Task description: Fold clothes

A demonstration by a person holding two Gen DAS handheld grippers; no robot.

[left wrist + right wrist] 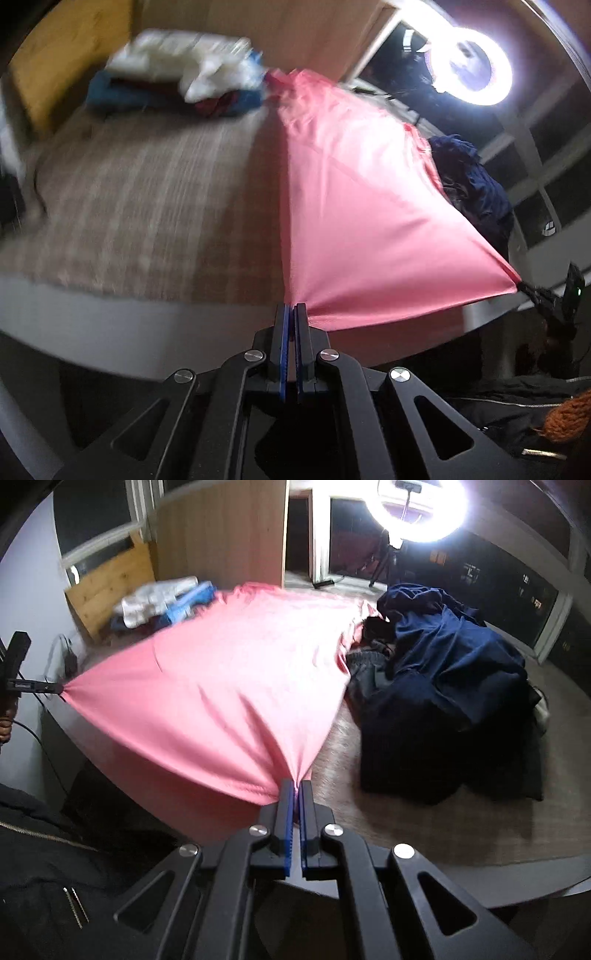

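Note:
A pink garment [354,206] is stretched taut above the bed between both grippers. In the left wrist view my left gripper [294,306] is shut on its near corner, and the cloth runs right to the right gripper [524,286], which pinches the other corner. In the right wrist view my right gripper [296,784] is shut on a gathered corner of the pink garment [229,686]. The left gripper [61,690] holds the opposite corner at the far left. The far edge of the garment rests on the bed.
The bed [140,206] has a beige checked cover. A pile of white, blue and dark red clothes [177,85] lies at its head. A heap of navy clothes [450,672] sits right of the pink garment. A bright ring light [421,506] stands behind.

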